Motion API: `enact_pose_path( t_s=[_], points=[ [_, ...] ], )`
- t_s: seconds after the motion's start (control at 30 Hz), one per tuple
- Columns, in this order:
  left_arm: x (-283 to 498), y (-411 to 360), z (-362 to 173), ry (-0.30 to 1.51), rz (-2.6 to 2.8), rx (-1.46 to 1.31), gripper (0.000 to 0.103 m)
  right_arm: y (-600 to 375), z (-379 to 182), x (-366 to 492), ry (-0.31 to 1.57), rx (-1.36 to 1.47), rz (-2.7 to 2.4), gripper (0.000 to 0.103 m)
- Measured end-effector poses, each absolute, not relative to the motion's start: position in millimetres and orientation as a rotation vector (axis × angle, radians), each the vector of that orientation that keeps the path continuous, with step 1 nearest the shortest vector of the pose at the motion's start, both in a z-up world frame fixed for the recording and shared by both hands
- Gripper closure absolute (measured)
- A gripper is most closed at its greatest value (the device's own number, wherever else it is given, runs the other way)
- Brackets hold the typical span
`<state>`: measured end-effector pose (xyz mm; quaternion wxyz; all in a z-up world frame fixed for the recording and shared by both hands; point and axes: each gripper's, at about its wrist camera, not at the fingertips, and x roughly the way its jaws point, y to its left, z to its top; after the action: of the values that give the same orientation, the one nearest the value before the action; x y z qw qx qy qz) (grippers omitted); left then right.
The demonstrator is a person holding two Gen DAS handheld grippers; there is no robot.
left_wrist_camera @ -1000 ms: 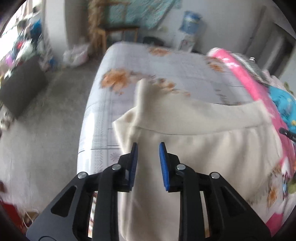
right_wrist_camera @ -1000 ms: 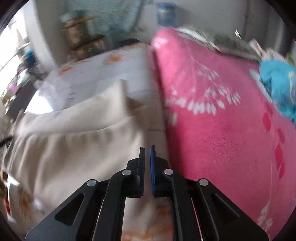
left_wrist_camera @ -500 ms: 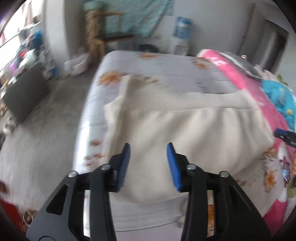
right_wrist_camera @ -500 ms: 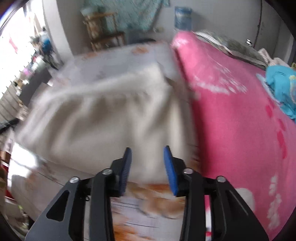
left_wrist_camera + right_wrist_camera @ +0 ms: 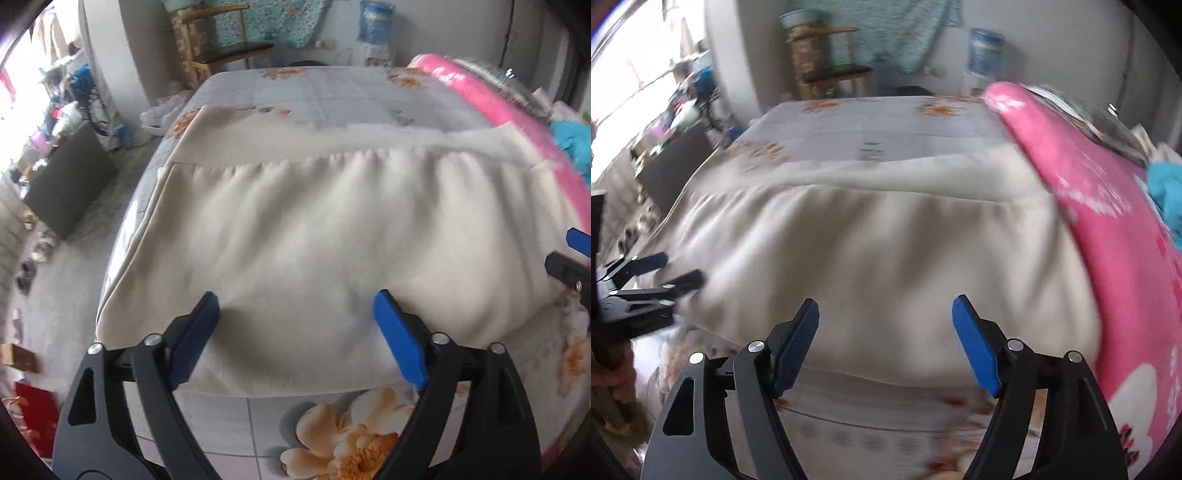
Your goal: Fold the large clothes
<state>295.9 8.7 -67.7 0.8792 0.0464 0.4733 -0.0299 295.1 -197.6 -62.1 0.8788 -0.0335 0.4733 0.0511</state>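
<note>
Cream-white garment (image 5: 314,240), plain, unpatterned. Pale grey bedsheet (image 5: 332,96) with a faint grid and orange-and-cream flowers. Hot-pink blanket (image 5: 1115,236) printed with white shapes and small red marks; turquoise cloth (image 5: 1167,192) at its far edge. Black left gripper (image 5: 295,317) and right gripper (image 5: 884,317), each with blue pads. Teal patterned hanging (image 5: 266,18). Blue water bottle (image 5: 985,48).

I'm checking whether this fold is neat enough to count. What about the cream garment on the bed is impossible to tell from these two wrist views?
- Left wrist view: the cream fleece garment's near hem corners, hidden behind the left gripper's blue-padded fingers.
- Right wrist view: the garment's seams and far edge, lost to motion blur.
- Both views: its underside layers and sleeves, covered by the folded top layer.
</note>
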Motion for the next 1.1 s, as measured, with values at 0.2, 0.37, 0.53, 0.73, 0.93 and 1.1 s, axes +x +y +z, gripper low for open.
enact_pose_path(
  t_s=[0.2, 0.37, 0.53, 0.73, 0.93, 1.1],
  points=[
    [301, 9, -71, 0.985, -0.019, 0.074, 0.012, -198, -68, 293, 1.022, -0.032, 0.059, 0.022],
    [304, 10, -75, 0.976, -0.01, 0.062, 0.009, -200, -55, 262, 1.009, -0.042, 0.04, 0.018],
    [305, 11, -76, 0.978, -0.014, 0.049, 0.008, -206, -66, 238, 1.05, -0.009, -0.009, 0.016],
    [305, 14, -76, 0.986, -0.016, 0.029, 0.008, -206, -68, 238, 1.056, 0.002, -0.024, 0.016],
    [304, 14, -67, 1.013, -0.033, 0.042, 0.008, -204, -56, 237, 1.03, 0.014, -0.028, 0.016],
    [272, 12, -37, 0.938, -0.007, 0.047, 0.008, -196, -36, 225, 0.99, -0.003, -0.022, 0.015]
  ],
)
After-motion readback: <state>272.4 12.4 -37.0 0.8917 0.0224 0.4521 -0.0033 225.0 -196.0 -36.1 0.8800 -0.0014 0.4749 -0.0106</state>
